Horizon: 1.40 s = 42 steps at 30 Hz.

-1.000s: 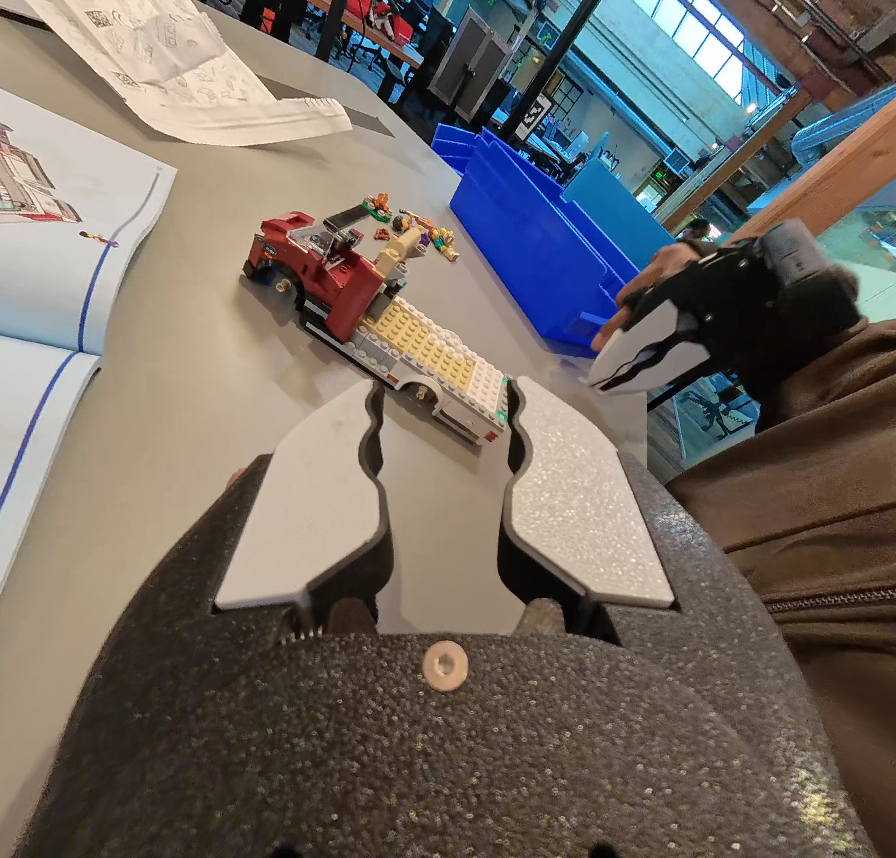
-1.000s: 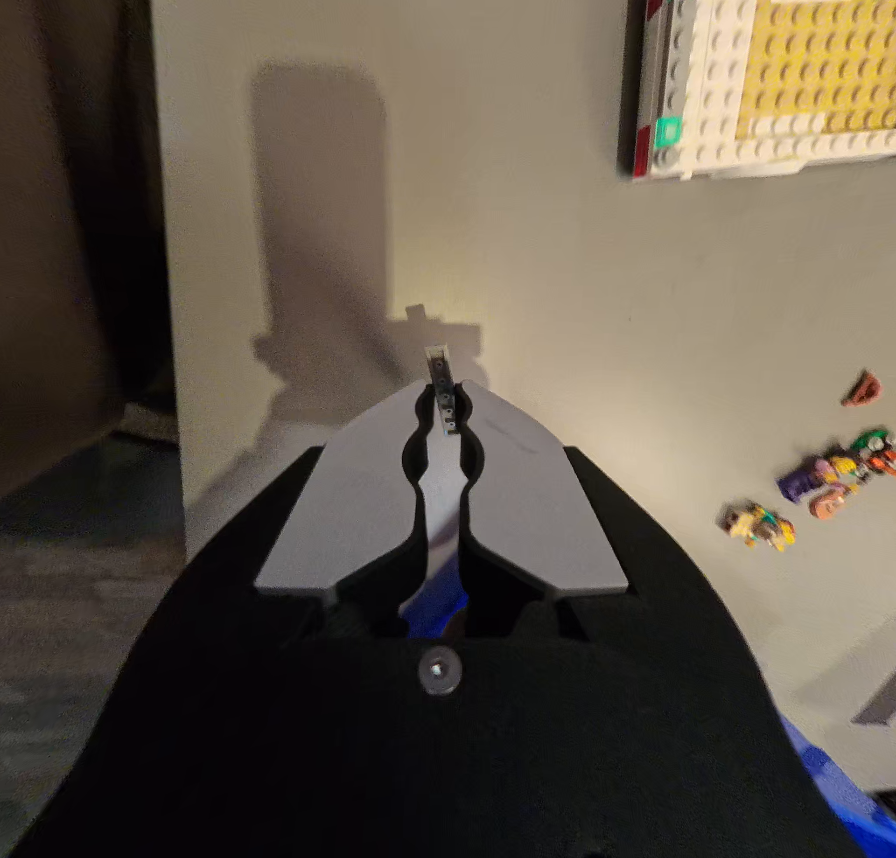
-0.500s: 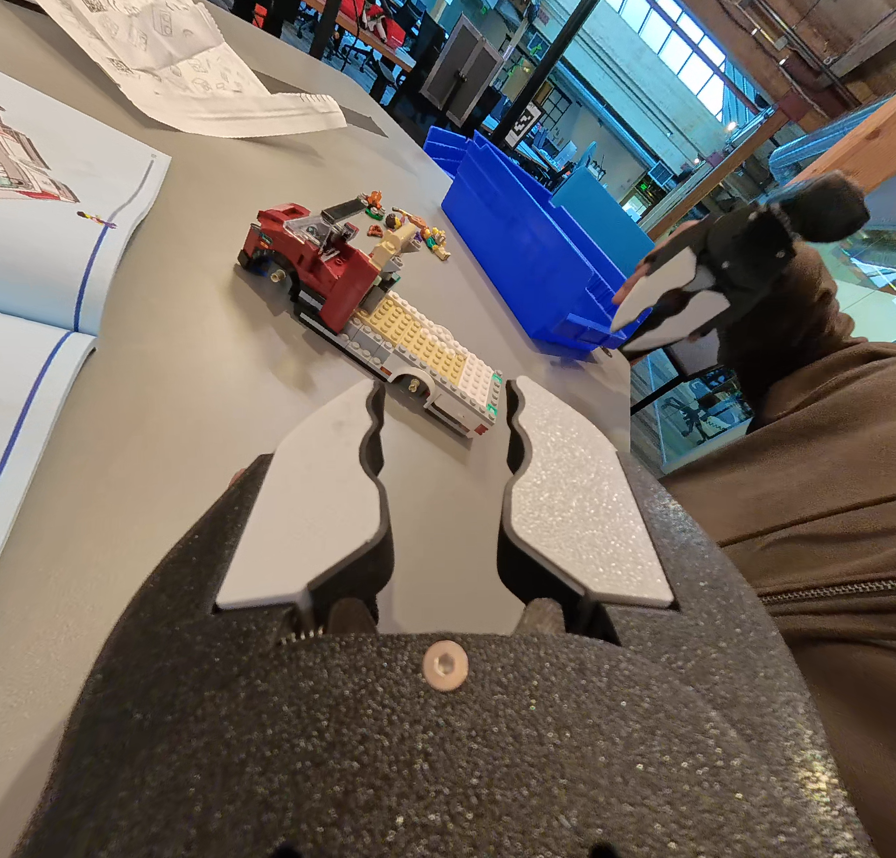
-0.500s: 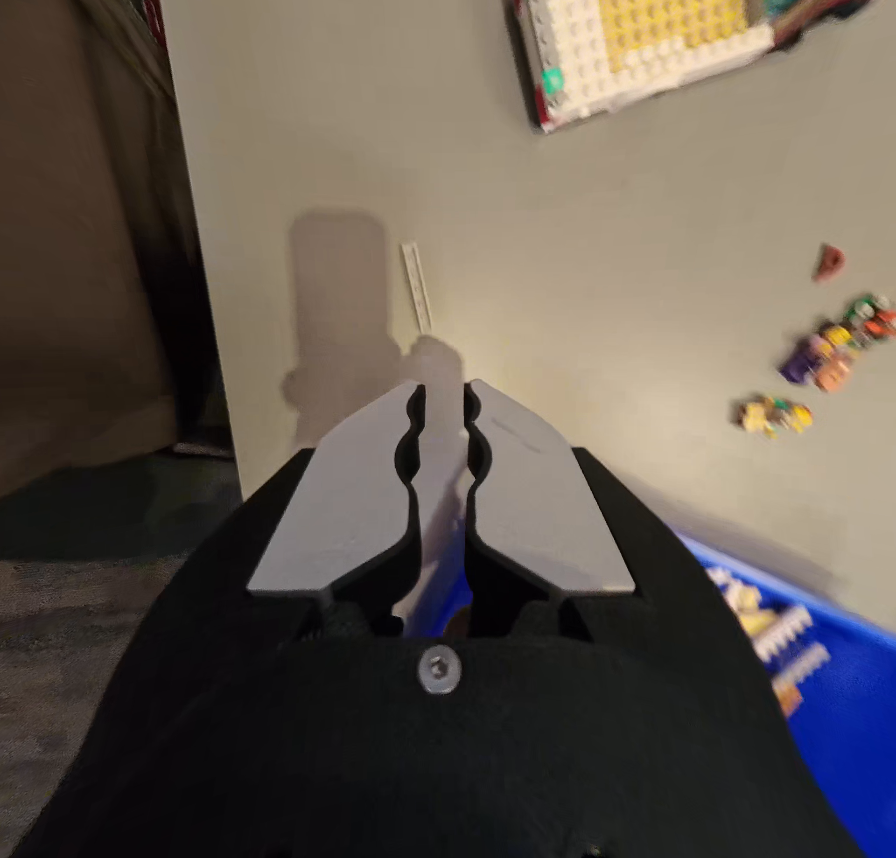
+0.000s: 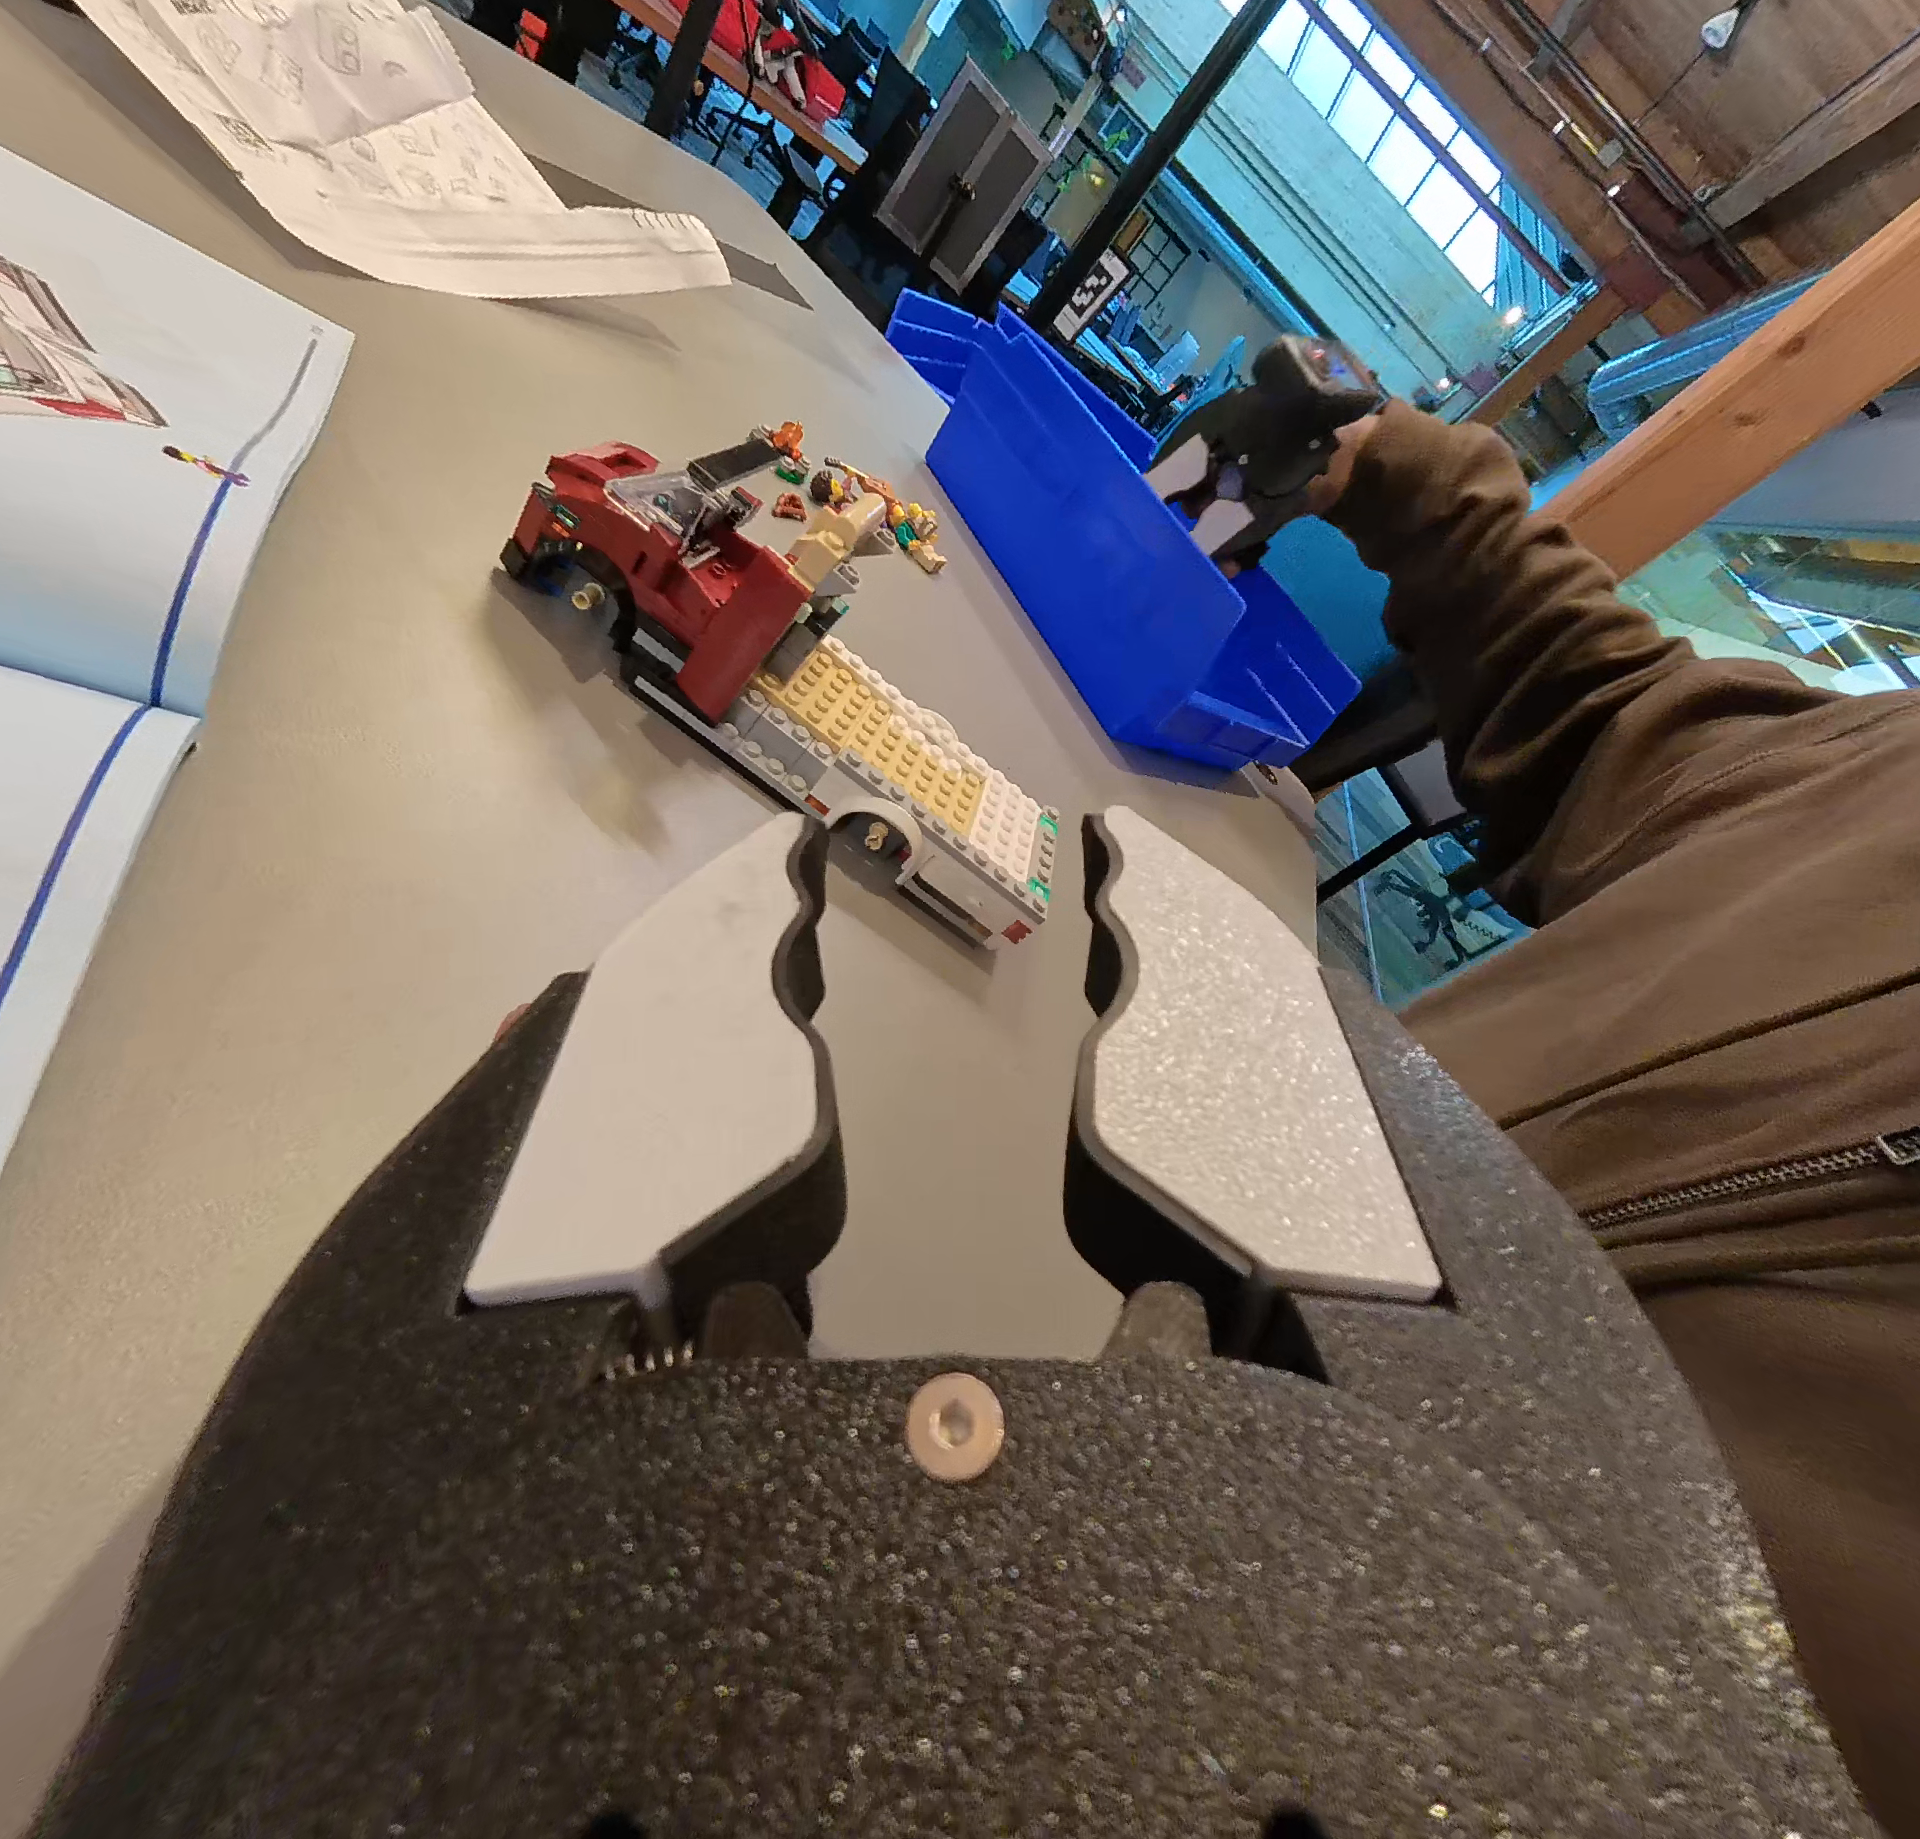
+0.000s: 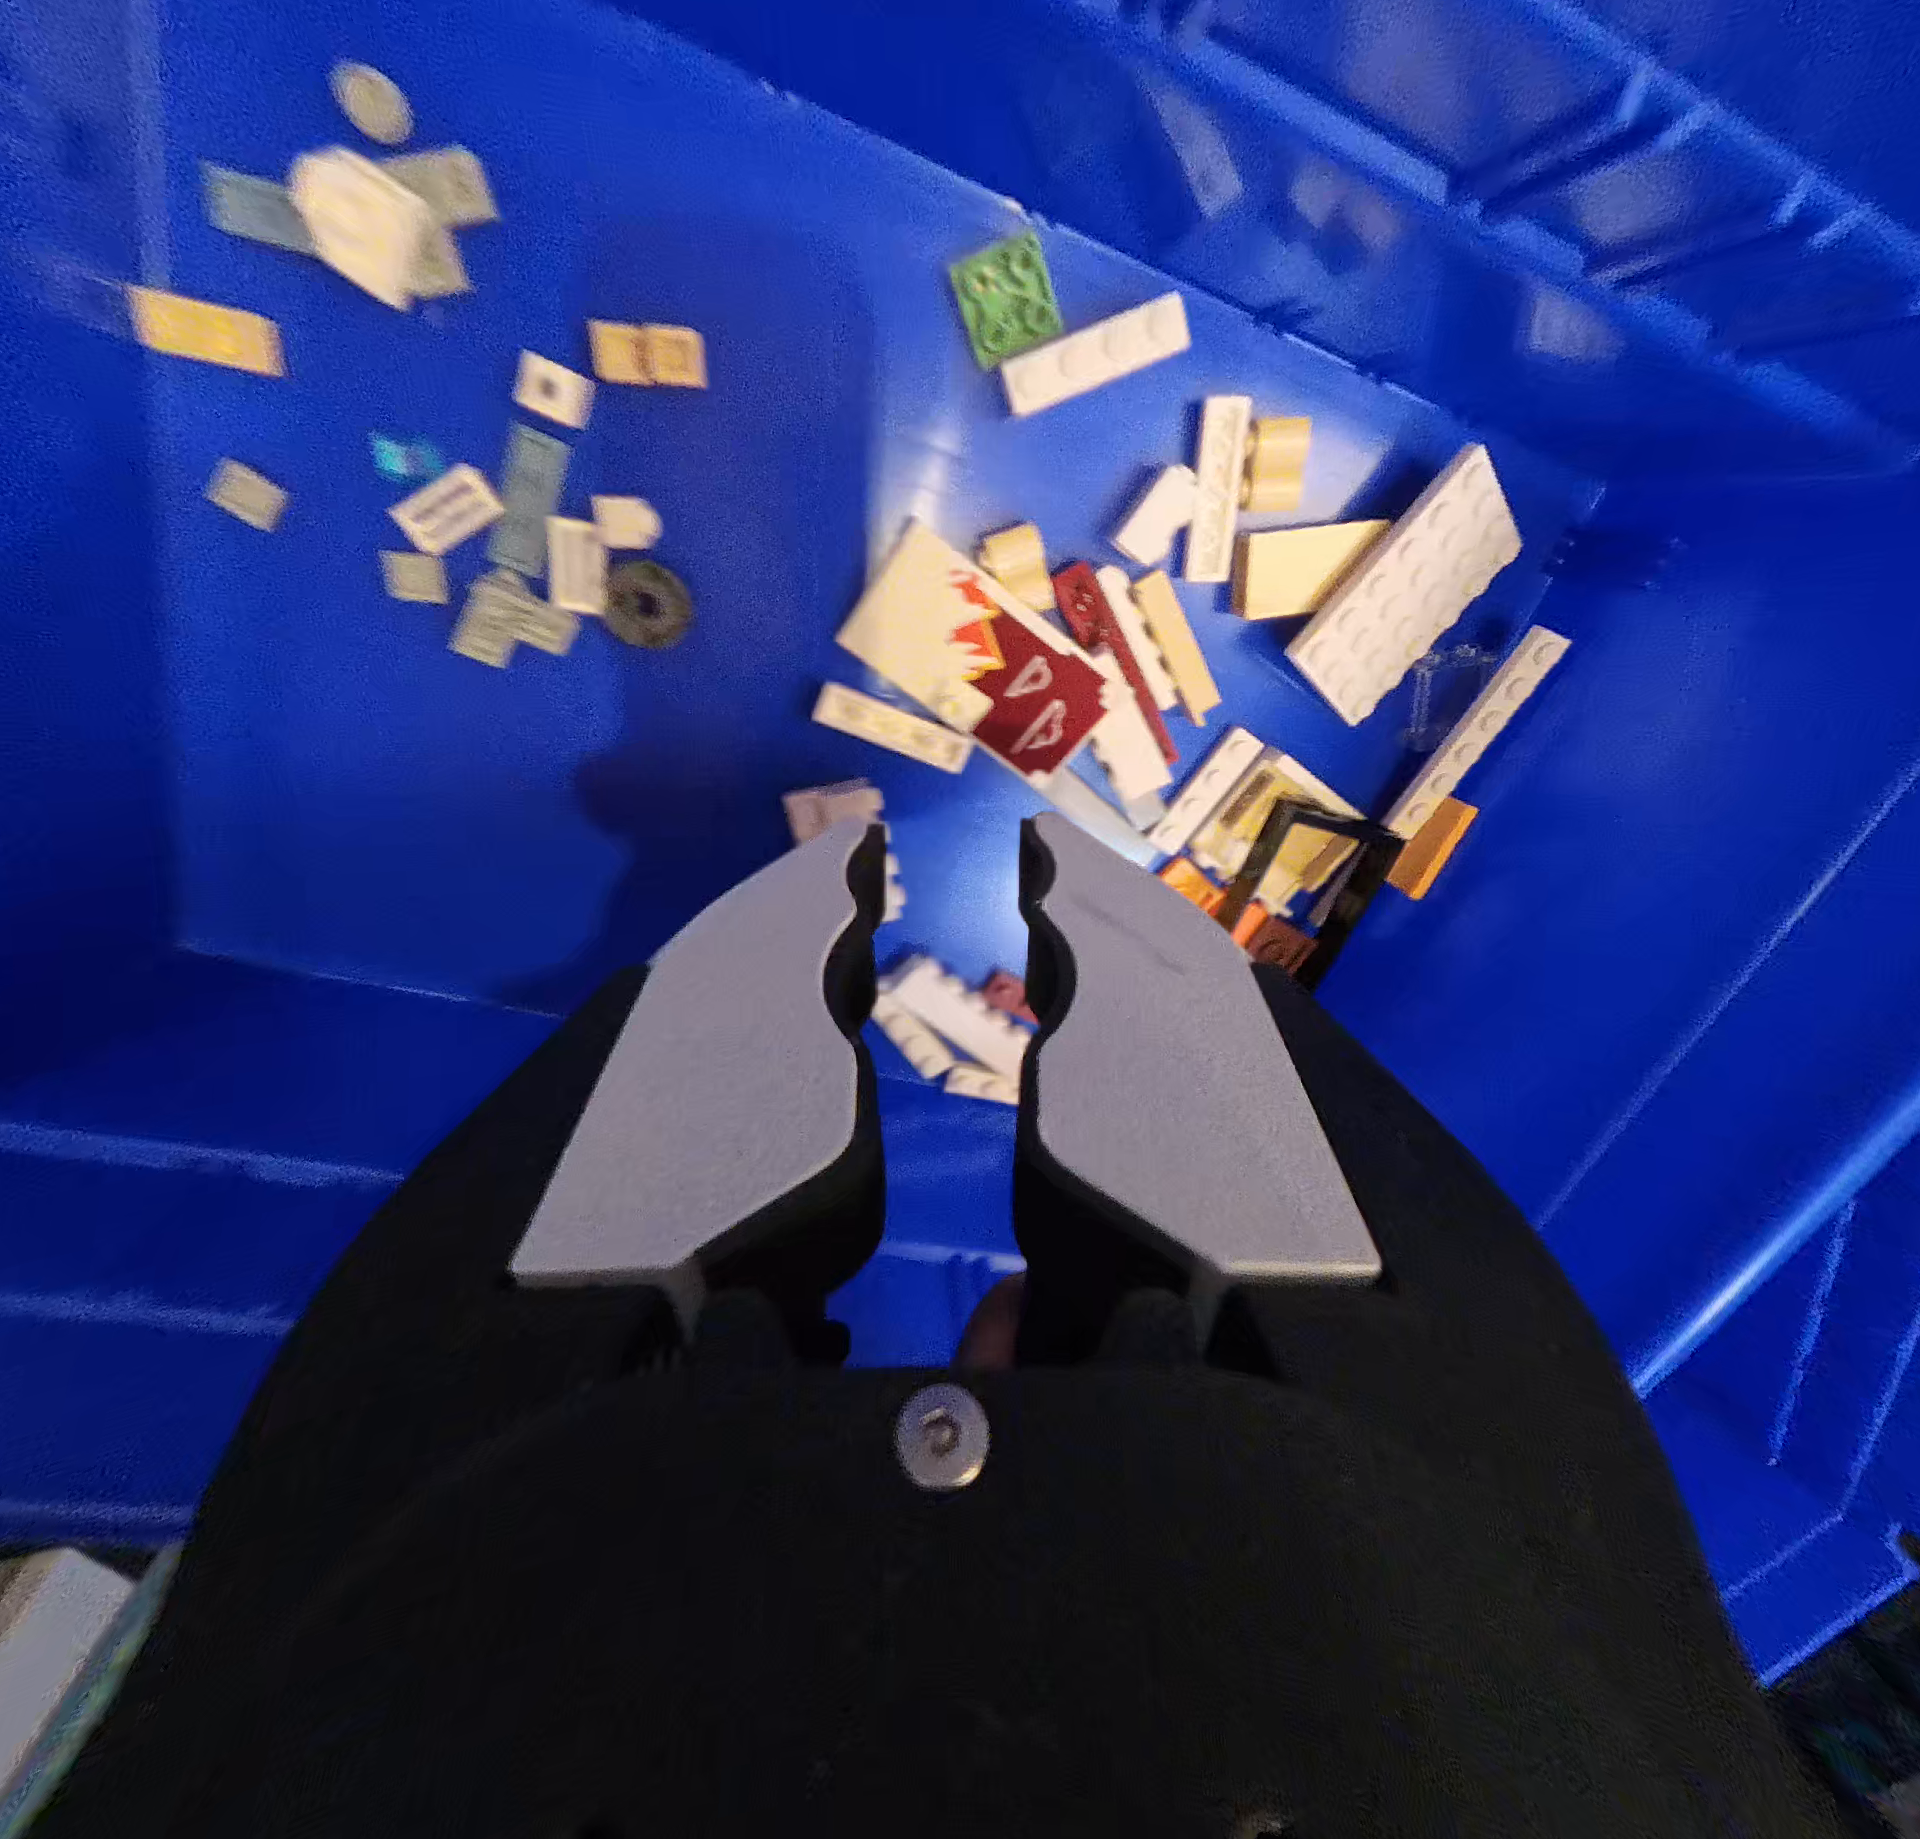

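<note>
Closest to the left wrist camera, the left gripper [image 5: 945,833] hangs low over the grey table [image 5: 312,854] with its two grey fingers spread wide and nothing between them, only bare tabletop showing in the gap. Just past the fingertips sits the rear end of a brick-built toy truck [image 5: 790,667], dark red cab, tan and white studded flatbed, grey wheel arch, not touched by either finger. Beyond the cab lies a scatter of small coloured minifigure pieces [image 5: 873,511], and left of that an open pale blue instruction booklet [image 5: 125,501] and a creased white printed sheet [image 5: 343,127] (far edge of the table). Right of the truck stands a blue plastic bin [image 5: 1081,553], with a brown sleeve [image 5: 1558,646] reaching over it and the right gripper [image 5: 1216,490] pointing down into it. From the right wrist camera, the right gripper [image 6: 951,854] is inside that blue plastic bin [image 6: 312,854], fingers parted with a clear gap and no piece pinched; blue floor shows between the tips. Loose bricks lie below and ahead: white studded pieces [image 6: 945,1031] under the fingers, a dark red printed tile [image 6: 1039,698] just ahead, a large white studded plate [image 6: 1403,584] to the right, a green square plate [image 6: 1003,298] farther on, and a blurred cluster of small pale tiles [image 6: 520,532] to the left (too blurred to sort).
</note>
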Each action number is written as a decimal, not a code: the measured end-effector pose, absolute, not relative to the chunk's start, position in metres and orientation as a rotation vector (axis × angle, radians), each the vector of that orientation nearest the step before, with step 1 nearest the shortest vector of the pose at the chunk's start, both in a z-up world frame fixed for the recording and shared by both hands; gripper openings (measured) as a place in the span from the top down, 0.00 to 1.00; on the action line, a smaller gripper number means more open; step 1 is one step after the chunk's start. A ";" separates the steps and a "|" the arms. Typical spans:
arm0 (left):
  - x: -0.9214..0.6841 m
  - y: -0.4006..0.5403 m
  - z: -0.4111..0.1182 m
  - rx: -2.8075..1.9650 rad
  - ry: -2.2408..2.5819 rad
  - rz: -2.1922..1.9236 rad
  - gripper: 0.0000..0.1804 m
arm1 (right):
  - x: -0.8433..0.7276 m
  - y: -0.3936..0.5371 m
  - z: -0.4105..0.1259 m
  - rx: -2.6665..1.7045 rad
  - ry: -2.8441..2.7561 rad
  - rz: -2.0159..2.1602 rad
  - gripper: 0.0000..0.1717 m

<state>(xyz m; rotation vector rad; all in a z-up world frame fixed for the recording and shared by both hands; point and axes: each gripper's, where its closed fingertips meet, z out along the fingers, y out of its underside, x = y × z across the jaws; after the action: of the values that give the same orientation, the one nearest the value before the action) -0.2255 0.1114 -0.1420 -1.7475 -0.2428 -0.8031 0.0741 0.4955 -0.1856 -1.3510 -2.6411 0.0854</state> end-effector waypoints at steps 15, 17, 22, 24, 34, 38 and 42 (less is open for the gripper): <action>-0.235 0.118 -0.149 -1.774 -0.324 -0.792 0.73 | 0.062 0.523 -0.218 -1.227 -2.864 0.017 0.89; -0.234 0.119 -0.150 -1.781 -0.324 -0.798 0.73 | 0.063 0.523 -0.218 -1.240 -2.863 0.008 0.89; -0.234 0.119 -0.150 -1.781 -0.324 -0.805 0.73 | 0.072 0.525 -0.220 -1.295 -2.872 -0.095 0.89; -0.234 0.119 -0.149 -1.778 -0.323 -0.808 0.73 | 0.073 0.523 -0.220 -1.283 -2.878 -0.097 0.90; -0.232 0.117 -0.147 -1.763 -0.301 -0.804 0.73 | 0.078 0.518 -0.220 -1.385 -2.878 -0.151 0.95; -0.231 0.116 -0.146 -1.763 -0.288 -0.798 0.74 | 0.084 0.517 -0.207 -1.391 -2.821 -0.199 0.95; -0.230 0.115 -0.146 -1.764 -0.278 -0.805 0.74 | 0.087 0.503 -0.175 -1.406 -2.694 -0.148 0.95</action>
<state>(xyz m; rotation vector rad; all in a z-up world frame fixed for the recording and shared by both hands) -0.2296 0.1153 -0.1458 -1.7636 -0.2784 -0.8048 0.0875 0.5025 -0.1752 -1.4058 -2.6941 -0.1479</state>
